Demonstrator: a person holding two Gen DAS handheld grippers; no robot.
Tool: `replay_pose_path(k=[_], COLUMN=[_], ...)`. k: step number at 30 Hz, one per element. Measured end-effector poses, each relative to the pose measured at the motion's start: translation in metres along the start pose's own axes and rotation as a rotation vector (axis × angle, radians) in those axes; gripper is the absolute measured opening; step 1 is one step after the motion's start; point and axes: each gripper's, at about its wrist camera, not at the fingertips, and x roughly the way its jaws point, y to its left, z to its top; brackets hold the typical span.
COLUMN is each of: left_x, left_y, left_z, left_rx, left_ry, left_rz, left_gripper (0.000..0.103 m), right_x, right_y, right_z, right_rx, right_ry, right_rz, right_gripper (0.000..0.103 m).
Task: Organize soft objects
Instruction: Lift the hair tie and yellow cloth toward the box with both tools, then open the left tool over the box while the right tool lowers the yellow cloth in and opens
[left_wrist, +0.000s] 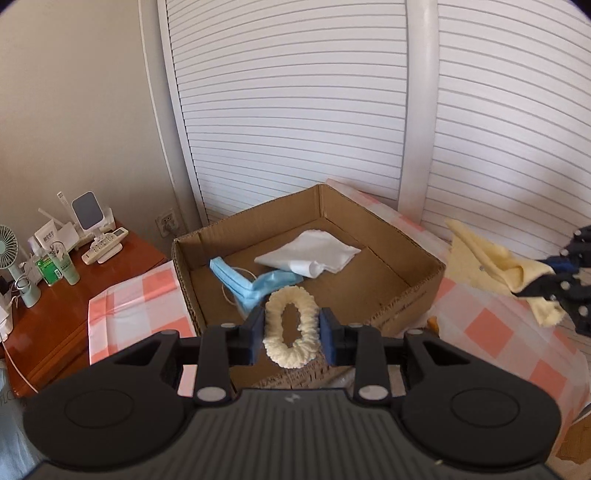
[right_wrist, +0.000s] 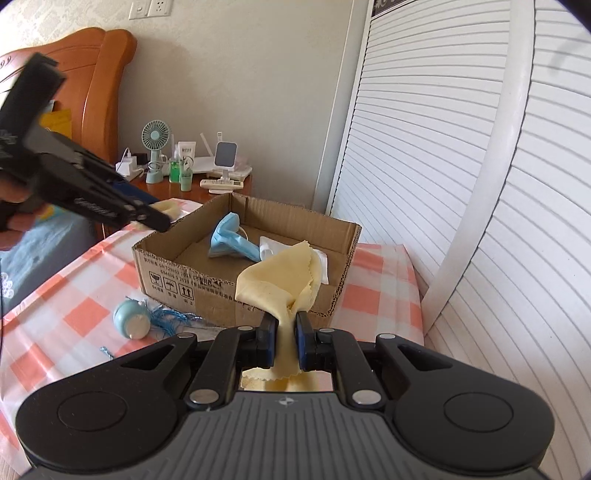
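Note:
My left gripper (left_wrist: 291, 328) is shut on a cream knitted scrunchie (left_wrist: 308, 325) and holds it over the near rim of an open cardboard box (left_wrist: 421, 291). In the box lie a blue face mask (left_wrist: 255, 284) and a white cloth (left_wrist: 314, 254). My right gripper (right_wrist: 285, 341) is shut on a pale yellow cloth (right_wrist: 280, 277) and holds it above the box's near wall (right_wrist: 166, 280). The yellow cloth (left_wrist: 491, 266) and right gripper (left_wrist: 535, 288) also show at the right in the left wrist view. The left gripper (right_wrist: 159, 218) with the scrunchie (right_wrist: 170, 209) shows at the box's left corner in the right wrist view.
The box stands on a pink-and-white checked cloth (right_wrist: 74, 306). A small pale blue round object (right_wrist: 131, 318) with blue tassel threads (right_wrist: 173, 317) lies in front of the box. A wooden nightstand (left_wrist: 74, 295) with a fan, bottles and remotes stands left. White louvred doors (left_wrist: 295, 110) are behind.

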Motion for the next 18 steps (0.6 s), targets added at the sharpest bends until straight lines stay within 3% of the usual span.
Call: replay_pose_path(k=[2,4,12,18], left_x=[0.015,0.023,0.001,-0.039], left_y=[0.004,0.005,0.001,-0.005], left_z=[0.003,0.000,-0.022,-0.053], left_rx=[-0.015,-0.031,-0.077,-0.206], left_ry=[0.010,0.010,-0.017,-0.070], left_rz=[0.007,0.034,0.037,0.062], left_gripper=[0.070,0.090,0.099,0.103], right_x=[0.001,0.002,0.008,0.018], right_y=[0.000,0.001,-0.002,-0.005], right_z=[0.001,0.001,0.004,0.013], right_rx=[0.006,0.005,0.015,0.036], right_ry=[0.000,0.001,0.008,0.011], right_rz=[0.002,0.003,0.003,0.026], right_gripper=[0.014,0.014,0.014,0.014])
